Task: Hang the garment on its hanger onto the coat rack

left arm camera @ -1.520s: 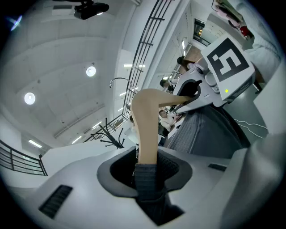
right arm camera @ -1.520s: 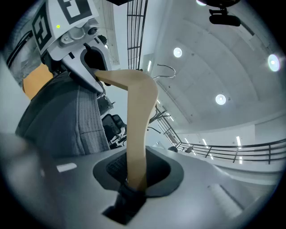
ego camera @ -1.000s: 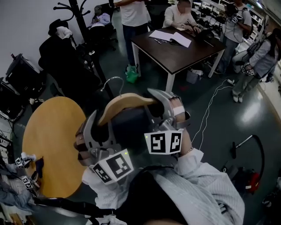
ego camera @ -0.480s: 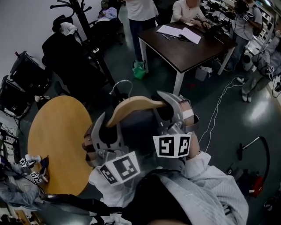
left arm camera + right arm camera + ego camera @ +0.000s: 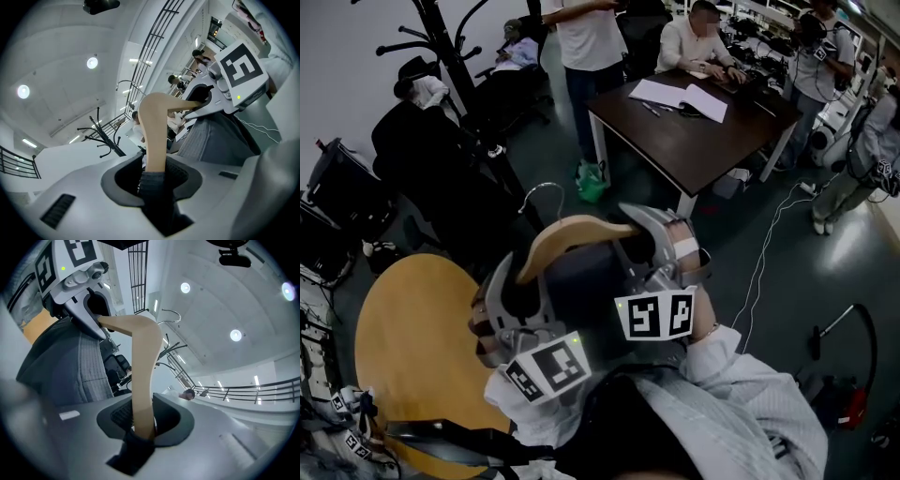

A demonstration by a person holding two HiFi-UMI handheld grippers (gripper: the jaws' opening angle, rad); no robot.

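Left gripper [image 5: 514, 281] and right gripper [image 5: 649, 239] each pinch an end of the wooden hanger [image 5: 572, 234], dark garment [image 5: 581, 281] draped between; rack [image 5: 442, 42] stands at 11 o'clock.

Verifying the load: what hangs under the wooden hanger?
A dark garment hangs under the wooden hanger, between the left gripper and right gripper. Its lower part is covered by them.

A dark rectangular surface [image 5: 712, 141] carries white papers [image 5: 680, 97]. Beside its left leg sits a green bag [image 5: 592, 180]. Behind it, 1 person [image 5: 689, 47] sits. Well left of it stands a round wooden surface [image 5: 412, 347].
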